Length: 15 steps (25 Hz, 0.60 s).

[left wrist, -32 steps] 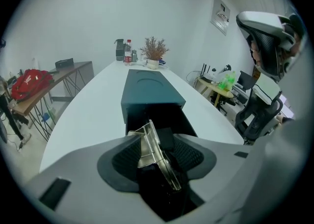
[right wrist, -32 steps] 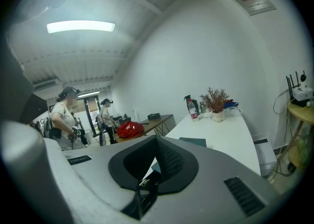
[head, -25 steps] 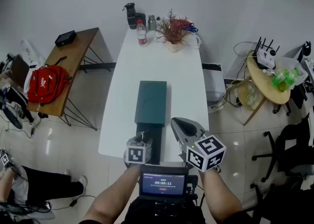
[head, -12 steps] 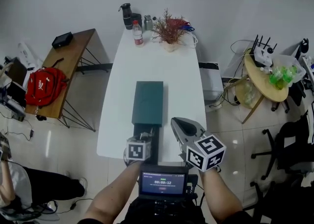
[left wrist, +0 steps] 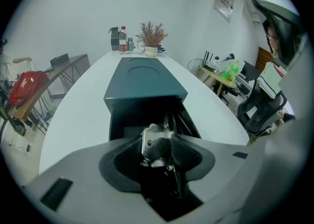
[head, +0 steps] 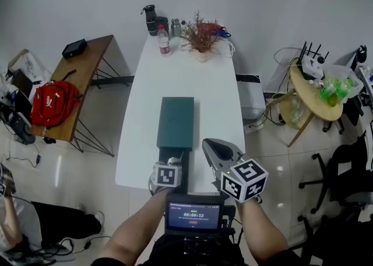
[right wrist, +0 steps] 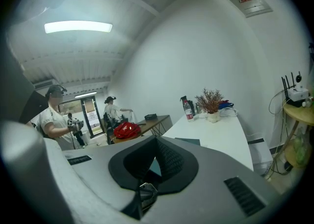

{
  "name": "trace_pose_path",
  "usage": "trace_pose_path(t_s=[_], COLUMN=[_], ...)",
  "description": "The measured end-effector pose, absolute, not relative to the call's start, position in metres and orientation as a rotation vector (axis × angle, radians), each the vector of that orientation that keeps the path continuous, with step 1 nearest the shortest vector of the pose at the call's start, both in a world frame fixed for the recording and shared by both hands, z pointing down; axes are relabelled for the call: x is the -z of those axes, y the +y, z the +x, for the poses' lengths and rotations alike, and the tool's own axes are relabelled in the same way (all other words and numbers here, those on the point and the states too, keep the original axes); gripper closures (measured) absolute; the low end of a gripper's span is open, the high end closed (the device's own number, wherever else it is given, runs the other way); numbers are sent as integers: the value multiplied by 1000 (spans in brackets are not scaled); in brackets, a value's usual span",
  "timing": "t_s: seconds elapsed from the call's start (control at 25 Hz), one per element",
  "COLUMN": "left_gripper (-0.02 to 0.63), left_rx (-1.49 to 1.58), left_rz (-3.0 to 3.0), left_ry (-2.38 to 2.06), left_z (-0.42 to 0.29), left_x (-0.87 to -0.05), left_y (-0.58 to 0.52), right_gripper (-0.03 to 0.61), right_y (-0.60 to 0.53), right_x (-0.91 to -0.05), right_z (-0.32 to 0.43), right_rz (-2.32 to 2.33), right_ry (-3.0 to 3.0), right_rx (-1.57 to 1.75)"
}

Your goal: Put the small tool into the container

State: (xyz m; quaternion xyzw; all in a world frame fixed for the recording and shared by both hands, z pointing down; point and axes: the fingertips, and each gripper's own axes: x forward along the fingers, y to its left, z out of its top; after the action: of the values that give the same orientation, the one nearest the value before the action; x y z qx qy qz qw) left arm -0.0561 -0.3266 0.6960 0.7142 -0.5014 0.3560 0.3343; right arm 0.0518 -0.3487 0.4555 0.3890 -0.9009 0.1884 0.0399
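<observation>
Hovering at the open container (left wrist: 144, 83), left claw (left wrist: 158, 138) pinches the tool (left wrist: 153, 147); next, lower inside and release.

Left and right of the green box (head: 176, 120) the white table (head: 143, 142) lies bare, with room for a gripper on either side. Beyond the box the top is free up to the bottles (head: 161, 37) and the plant (head: 201, 37). The box's open drawer (left wrist: 120, 120) faces the near edge. The left gripper (head: 172, 162), clamped on the small tool (left wrist: 154, 145), hangs over its mouth. The right gripper (head: 207, 144) stands just right of it.
</observation>
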Motion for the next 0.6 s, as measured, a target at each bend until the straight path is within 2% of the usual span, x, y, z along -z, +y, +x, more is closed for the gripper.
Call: trace_pose_path(t_s=[0.36, 0.6], left_gripper=[397, 398], left_rx=[-980, -817], left_rz=[1859, 1866], left_ry=[-1327, -1352], left_z=[-54, -58], left_x=[-692, -680], left_y=[-332, -323], right_gripper=[577, 577], right_y=[-351, -349], right_x=[-451, -442], right_z=[68, 73], right_rz=[1215, 1219], right_ry=[-2767, -2773], right_rx=[-604, -584])
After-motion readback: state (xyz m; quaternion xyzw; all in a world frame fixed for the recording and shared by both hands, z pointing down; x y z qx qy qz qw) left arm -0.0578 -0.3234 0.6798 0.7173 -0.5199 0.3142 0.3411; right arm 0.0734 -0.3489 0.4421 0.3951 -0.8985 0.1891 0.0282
